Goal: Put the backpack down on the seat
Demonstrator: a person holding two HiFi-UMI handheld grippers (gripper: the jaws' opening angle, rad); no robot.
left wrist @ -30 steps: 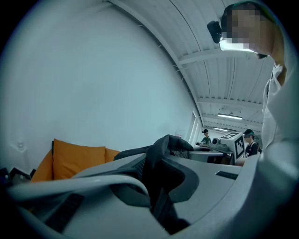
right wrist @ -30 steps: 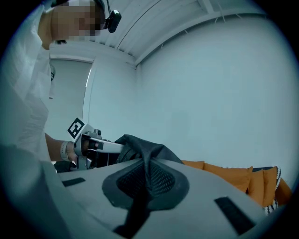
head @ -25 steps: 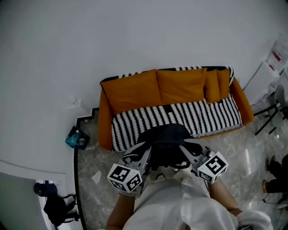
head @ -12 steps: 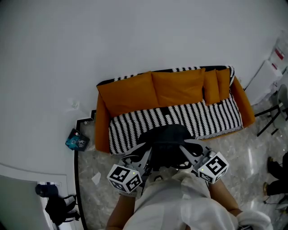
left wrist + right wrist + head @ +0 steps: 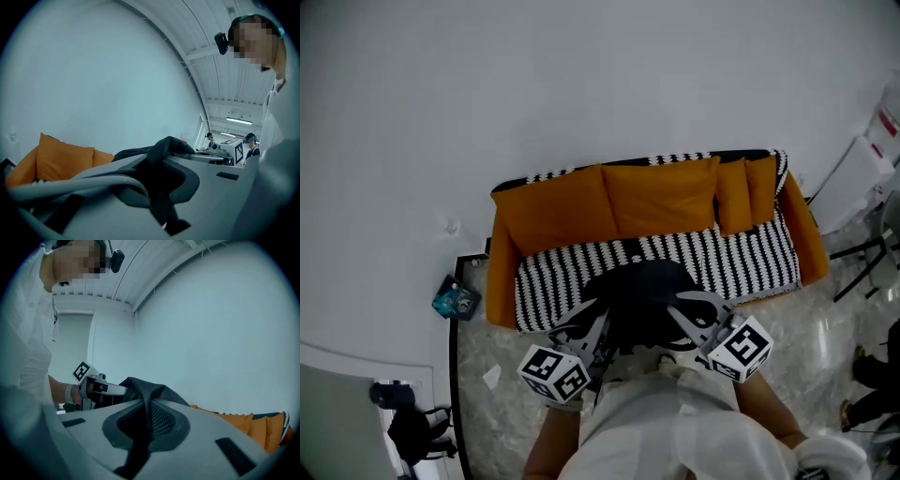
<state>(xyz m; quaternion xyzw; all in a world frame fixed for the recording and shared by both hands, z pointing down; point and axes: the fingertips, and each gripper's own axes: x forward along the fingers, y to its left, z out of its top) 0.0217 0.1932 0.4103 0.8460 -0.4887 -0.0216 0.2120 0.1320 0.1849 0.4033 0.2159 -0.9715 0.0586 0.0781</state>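
backpack (image 5: pixel 639 295): black, soft, bunched fabric; hangs between both tools, over the near edge of the striped sofa seat (image 5: pixel 731 253).
left tool (image 5: pixel 592 328): clamped on backpack fabric.
right tool (image 5: pixel 684 317): narrow, pinching a backpack fold.

To your left, on the floor: one teal object (image 5: pixel 455 301) near the white wall (image 5: pixel 581 84); one white paper scrap (image 5: pixel 491 377); one dark bundle (image 5: pixel 414 433). To your right: black stand legs (image 5: pixel 862 258) on marbled floor (image 5: pixel 820 323).
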